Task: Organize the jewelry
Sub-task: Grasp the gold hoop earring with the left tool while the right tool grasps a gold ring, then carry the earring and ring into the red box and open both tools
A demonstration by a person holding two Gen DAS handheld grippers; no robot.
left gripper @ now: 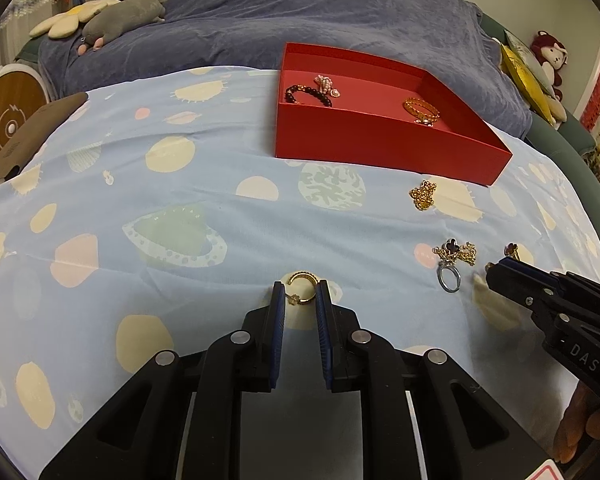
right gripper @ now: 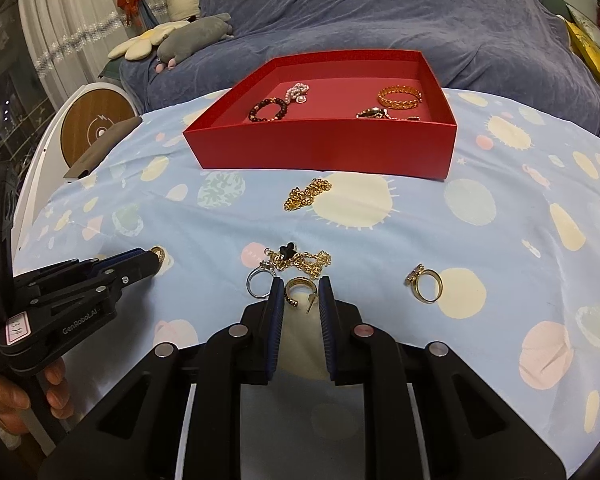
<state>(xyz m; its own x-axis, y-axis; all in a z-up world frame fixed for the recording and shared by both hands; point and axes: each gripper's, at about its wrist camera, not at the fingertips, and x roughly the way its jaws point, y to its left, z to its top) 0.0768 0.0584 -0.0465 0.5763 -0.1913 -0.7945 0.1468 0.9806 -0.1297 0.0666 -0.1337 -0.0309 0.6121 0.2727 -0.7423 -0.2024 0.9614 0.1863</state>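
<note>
Your left tool (left gripper: 301,294) had its two blue pads closed on a gold hoop earring (left gripper: 300,288) lying on the planet-print sheet (left gripper: 180,208) of the bed, the hoop's open gap turned toward the tool and its curve arching away toward the red box (left gripper: 380,148). Your right tool (right gripper: 301,294) gripped a second gold hoop earring (right gripper: 296,292) the same way; its post (right gripper: 310,305) slanted down toward you, just inside the right pad. No earlier view is given, so I say nothing of jaw motion.

Both tools pointed steeply down and forward at the sheet. Your right tool came in from the lower right of the left camera's view, and your left from the lower left of the right camera's view, your fingers (right gripper: 56,380) wrapped round its handle.

The box sat open beyond the loose pieces. It held a dark beaded bracelet (right gripper: 269,109) and a pink beaded piece (right gripper: 298,91) on its left side, and a gold woven bangle (right gripper: 400,97) with a dark-and-gold piece (right gripper: 374,113) on its right.

Outside it, a small gold chain (right gripper: 307,194) lay just before the box's front wall. Nearer you, a gold chain with a black clover (right gripper: 296,258) lay bunched against a silver ring (right gripper: 258,280), just beyond your right tool. A gold ring with a stone top (right gripper: 426,284) stood on edge to its right.
</note>
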